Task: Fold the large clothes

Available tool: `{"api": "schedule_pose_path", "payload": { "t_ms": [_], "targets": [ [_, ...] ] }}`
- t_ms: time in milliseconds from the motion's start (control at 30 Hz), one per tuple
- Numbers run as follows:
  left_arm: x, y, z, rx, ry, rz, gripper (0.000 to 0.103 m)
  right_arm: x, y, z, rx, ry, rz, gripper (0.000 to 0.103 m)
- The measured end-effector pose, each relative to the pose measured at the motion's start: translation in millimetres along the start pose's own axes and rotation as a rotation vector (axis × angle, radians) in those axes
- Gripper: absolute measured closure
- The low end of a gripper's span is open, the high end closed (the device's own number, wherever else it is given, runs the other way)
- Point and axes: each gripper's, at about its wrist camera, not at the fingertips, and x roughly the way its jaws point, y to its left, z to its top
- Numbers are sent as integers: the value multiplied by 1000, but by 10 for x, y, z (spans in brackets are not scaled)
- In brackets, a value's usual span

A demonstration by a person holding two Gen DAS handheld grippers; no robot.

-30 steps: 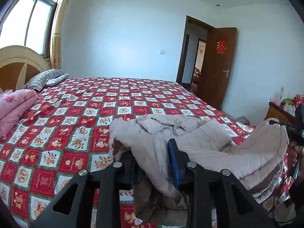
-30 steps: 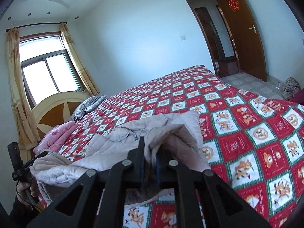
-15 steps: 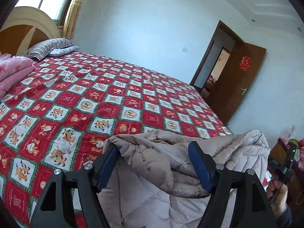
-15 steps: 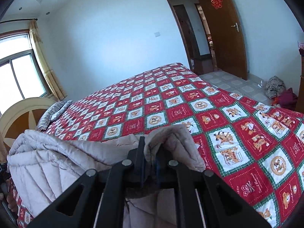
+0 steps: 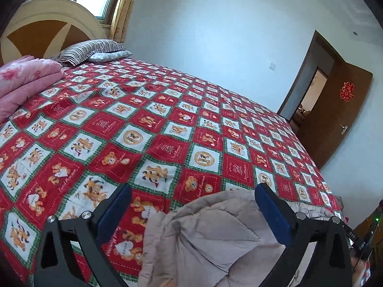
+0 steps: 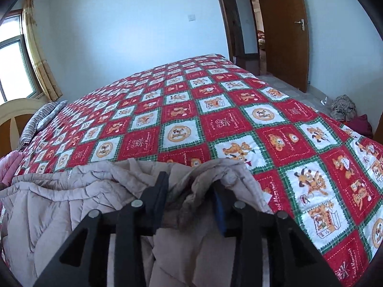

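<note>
A beige quilted padded coat [image 5: 215, 239] lies folded near the front edge of the bed; it also shows in the right wrist view [image 6: 71, 203]. My left gripper [image 5: 192, 193] is open wide, its blue pads spread on either side of the coat's end, holding nothing. My right gripper [image 6: 191, 184] stands partly open, with a bunched fold of the coat still lying between its fingers, not pinched. The other hand's gripper shows at the far right of the left wrist view [image 5: 356, 236].
The bed carries a red, white and green cartoon-patterned cover [image 5: 167, 124]. A pink folded quilt [image 5: 21, 81] and a striped pillow [image 5: 91, 50] lie by the headboard [image 5: 47, 28]. A brown door [image 6: 282, 31] stands open. Cloth bundles lie on the floor [image 6: 344, 110].
Both grippers came down over the bed with the coat. The left gripper opened wide and let go of the coat. The right gripper's fingers have parted from their shut grip.
</note>
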Motion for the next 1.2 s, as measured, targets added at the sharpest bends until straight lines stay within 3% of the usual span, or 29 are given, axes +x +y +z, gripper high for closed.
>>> {"api": "schedule_pose_path", "payload": {
  "t_ms": [33, 133, 200, 300, 367, 433, 533, 567, 700, 833, 1200],
  "targets": [
    [-23, -34, 9, 11, -8, 8, 1, -15, 17, 26, 5, -10, 1, 61],
    [-124, -294, -144, 98, -42, 35, 1, -25, 159, 135, -9, -50, 6, 41],
    [-241, -554, -373, 179, -91, 23, 1, -131, 243, 167, -20, -112, -14, 23],
    [-275, -1002, -766, 351, -139, 36, 1, -400, 423, 95, -48, -226, -80, 13],
    [-187, -1197, -921, 412, -159, 58, 1, -581, 593, -62, -78, -249, -23, 12],
    [-26, -1253, -933, 398, -150, 105, 1, -694, 864, -322, -188, -249, 42, 10],
    [310, -1171, -817, 324, -67, 189, 1, -589, 1204, -593, -391, -240, 15, 10],
    [394, -1133, -799, 298, -42, 203, 1, -508, 1222, -597, -403, -238, -3, 10],
    [730, -1017, -854, 283, 63, 228, 1, -94, 1026, -409, -315, -138, -39, 10],
    [822, -977, -947, 287, 63, 233, 1, 253, 883, -430, -287, -35, -48, 10],
    [1024, -990, -1014, 291, 110, 237, 1, 431, 823, -494, -253, 32, -47, 6]
  ]
}}
